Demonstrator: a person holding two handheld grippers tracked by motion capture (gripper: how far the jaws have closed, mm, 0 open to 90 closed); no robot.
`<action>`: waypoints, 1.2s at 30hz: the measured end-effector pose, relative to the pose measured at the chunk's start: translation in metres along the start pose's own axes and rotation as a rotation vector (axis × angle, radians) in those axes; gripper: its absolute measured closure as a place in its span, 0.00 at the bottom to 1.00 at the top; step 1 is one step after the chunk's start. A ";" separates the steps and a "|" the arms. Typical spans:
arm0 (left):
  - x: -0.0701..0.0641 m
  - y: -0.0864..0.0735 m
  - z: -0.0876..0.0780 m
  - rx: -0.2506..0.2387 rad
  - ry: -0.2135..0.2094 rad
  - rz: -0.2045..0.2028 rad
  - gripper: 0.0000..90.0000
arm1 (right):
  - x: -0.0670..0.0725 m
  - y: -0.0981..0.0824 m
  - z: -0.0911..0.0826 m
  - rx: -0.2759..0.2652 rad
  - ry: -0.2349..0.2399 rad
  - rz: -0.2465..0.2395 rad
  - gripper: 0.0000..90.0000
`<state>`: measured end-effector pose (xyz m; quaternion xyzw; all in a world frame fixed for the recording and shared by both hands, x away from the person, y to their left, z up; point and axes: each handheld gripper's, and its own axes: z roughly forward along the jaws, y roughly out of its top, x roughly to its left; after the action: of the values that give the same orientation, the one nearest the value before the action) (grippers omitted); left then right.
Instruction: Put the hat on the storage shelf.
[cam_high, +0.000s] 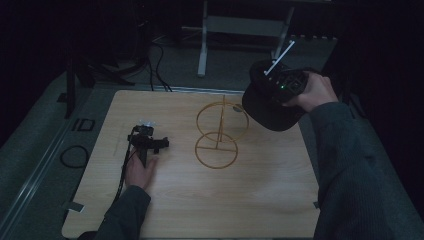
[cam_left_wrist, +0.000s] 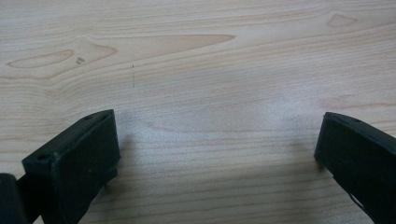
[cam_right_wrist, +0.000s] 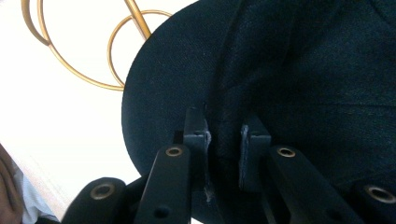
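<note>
The right gripper (cam_right_wrist: 223, 135) is pinching a fold of the black fabric cap (cam_high: 270, 112), holding it above the far right part of the light wooden table (cam_high: 200, 200), just beside the gold wire stand with two rings (cam_high: 219, 135). The left gripper (cam_left_wrist: 217, 144) is resting on the table's left side, jaws spread wide with nothing between them.

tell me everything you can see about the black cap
The black cap is a dark cloth cap with a stiff rounded brim and stitched seams. The right claw is shut on a fold of its fabric where brim meets crown, holding it in the air at the table's far right, brim hanging down toward the gold wire stand. It sits beside the stand's upper ring; whether it touches the ring cannot be told.
</note>
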<state>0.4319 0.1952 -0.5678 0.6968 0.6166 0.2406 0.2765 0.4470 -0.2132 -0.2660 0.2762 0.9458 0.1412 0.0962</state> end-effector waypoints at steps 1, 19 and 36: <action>0.000 0.000 0.000 0.000 0.000 0.000 0.00 | 0.000 0.000 0.000 0.002 0.008 -0.003 0.86; 0.000 0.000 0.000 0.000 -0.001 0.000 0.00 | 0.006 0.000 -0.009 -0.011 0.013 -0.029 0.86; 0.000 0.000 0.000 0.000 -0.001 0.000 0.00 | 0.020 0.011 -0.015 -0.029 0.031 -0.084 0.86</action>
<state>0.4321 0.1951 -0.5677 0.6970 0.6164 0.2402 0.2766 0.4322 -0.1965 -0.2500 0.2328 0.9557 0.1552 0.0915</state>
